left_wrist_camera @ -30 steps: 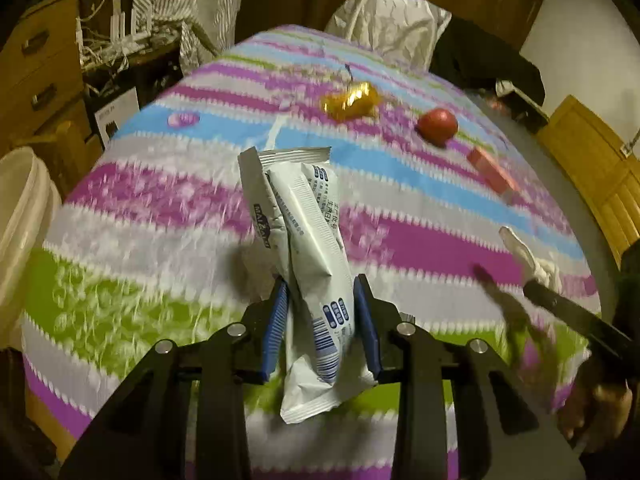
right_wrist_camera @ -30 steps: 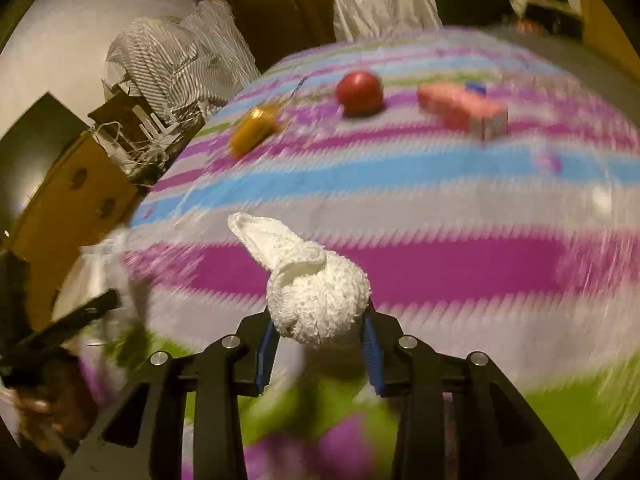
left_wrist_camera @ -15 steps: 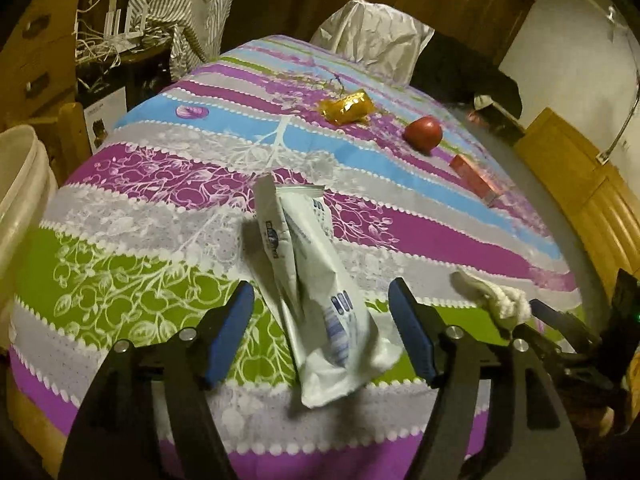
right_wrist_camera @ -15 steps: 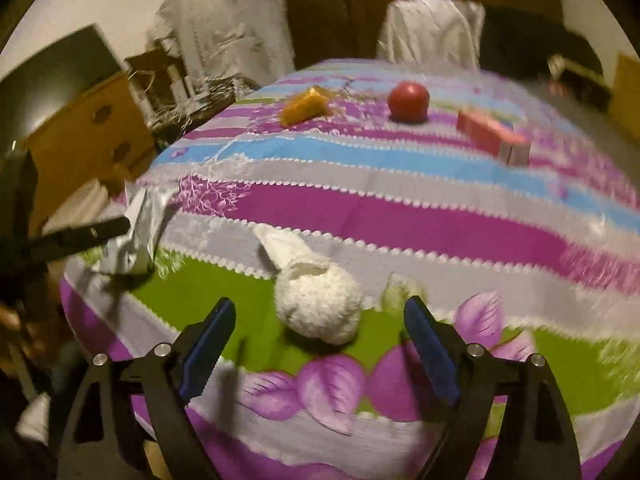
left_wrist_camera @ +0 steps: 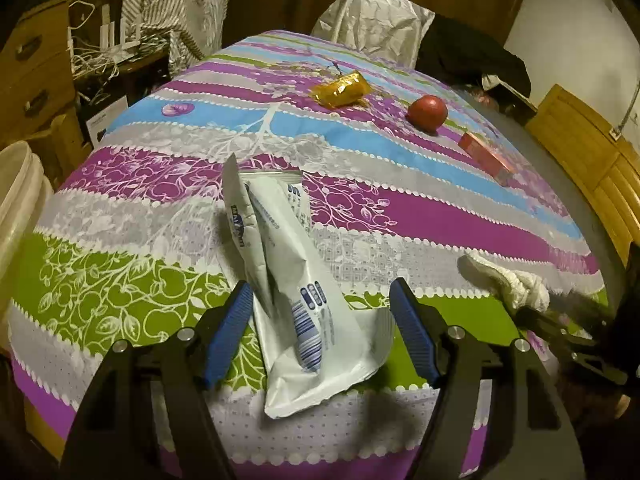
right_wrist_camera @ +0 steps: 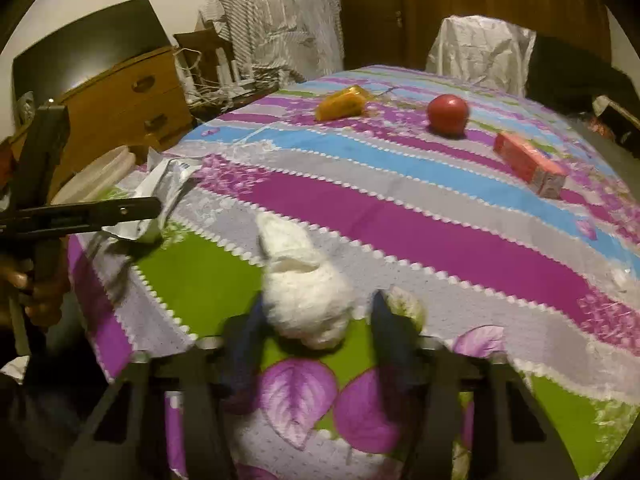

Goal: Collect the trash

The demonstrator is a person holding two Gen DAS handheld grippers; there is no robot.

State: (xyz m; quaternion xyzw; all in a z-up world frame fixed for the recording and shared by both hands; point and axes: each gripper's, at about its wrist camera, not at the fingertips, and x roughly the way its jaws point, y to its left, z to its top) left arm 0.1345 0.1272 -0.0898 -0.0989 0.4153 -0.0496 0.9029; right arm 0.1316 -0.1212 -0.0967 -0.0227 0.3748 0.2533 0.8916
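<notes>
On the striped purple, blue and green tablecloth (left_wrist_camera: pixel 400 208), the crumpled white plastic food wrapper with blue print (left_wrist_camera: pixel 296 280) now lies flat near the cloth's near edge. A second ago the left gripper (left_wrist_camera: pixel 320 332) had it pinched and lifted; since then the jaws have parted and then eased slightly inward. They stand about half open on either side of the wrapper, the left pad just at its edge, the right pad clear of it, so nothing is held.

The right gripper (right_wrist_camera: pixel 316 336) had likewise let go of the balled-up white tissue wad (right_wrist_camera: pixel 304 292), which sat on the cloth between widely spread jaws half a second ago. Its jaws have just been closing again around the wad; the blurred fingers now sit close against both sides, though whether they already press it cannot be told.

Farther up the cloth from the wrapper lie a shiny gold foil packet (left_wrist_camera: pixel 342 89), a round red fruit (left_wrist_camera: pixel 427 113) and a small red carton (left_wrist_camera: pixel 486 158), untouched. Both pieces appear set down and re-gripped, so neither has yet reached a bin.
</notes>
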